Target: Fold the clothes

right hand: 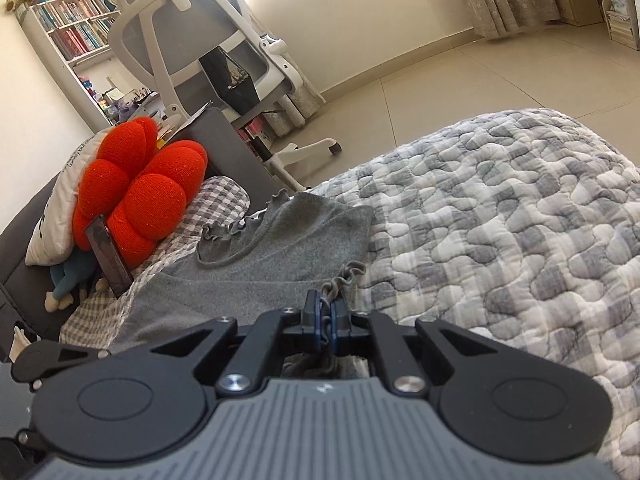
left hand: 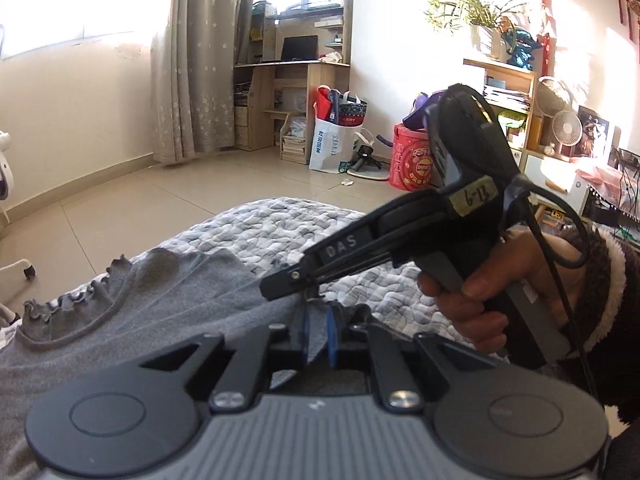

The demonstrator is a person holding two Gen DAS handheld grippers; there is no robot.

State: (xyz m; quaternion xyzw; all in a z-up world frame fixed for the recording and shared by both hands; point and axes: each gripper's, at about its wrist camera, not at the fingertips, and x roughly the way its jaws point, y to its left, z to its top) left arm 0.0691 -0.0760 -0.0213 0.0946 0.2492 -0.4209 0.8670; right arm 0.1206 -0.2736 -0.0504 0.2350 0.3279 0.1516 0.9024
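Note:
A grey top with a ruffled collar (left hand: 132,300) lies on a grey-and-white quilt (left hand: 272,224). My left gripper (left hand: 318,332) is shut on a fold of its grey fabric, pinched between the blue pads. My right gripper (left hand: 288,280) shows in the left wrist view, held in a hand, its tip right beside the left gripper's fingers. In the right wrist view the right gripper (right hand: 327,316) is shut on the ruffled cuff of the grey top (right hand: 260,264), which lies partly folded on the quilt (right hand: 500,240).
A red flower cushion (right hand: 140,184), a checked pillow (right hand: 220,200) and a white pillow lie at the bed's head. A white office chair (right hand: 212,48) and bookshelves stand beyond. Tiled floor (left hand: 140,200), a desk (left hand: 288,92), bags and a red drum (left hand: 412,164) lie past the bed.

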